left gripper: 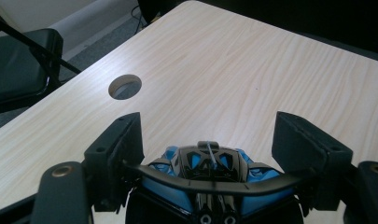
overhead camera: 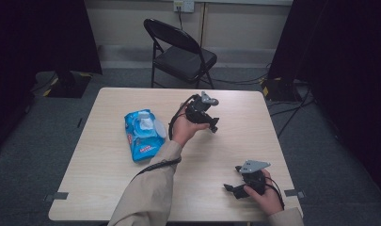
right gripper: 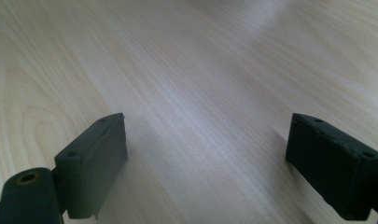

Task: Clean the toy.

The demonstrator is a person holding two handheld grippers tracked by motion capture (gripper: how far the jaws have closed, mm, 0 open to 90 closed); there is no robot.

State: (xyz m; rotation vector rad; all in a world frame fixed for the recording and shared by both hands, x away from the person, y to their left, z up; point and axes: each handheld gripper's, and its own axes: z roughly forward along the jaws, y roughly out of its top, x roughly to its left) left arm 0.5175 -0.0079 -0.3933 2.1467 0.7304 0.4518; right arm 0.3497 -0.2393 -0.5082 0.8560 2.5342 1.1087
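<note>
Blue wipes pack [overhead camera: 144,135] lies left of left gripper [overhead camera: 211,123], long axis near-far; left nearer. Both grippers empty, jaws apart; right gripper [overhead camera: 231,189] far.

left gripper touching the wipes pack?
Apart. In the high view the left gripper is held up to the right of the wipes pack, with bare table between them; its jaws stand open and empty.
</note>
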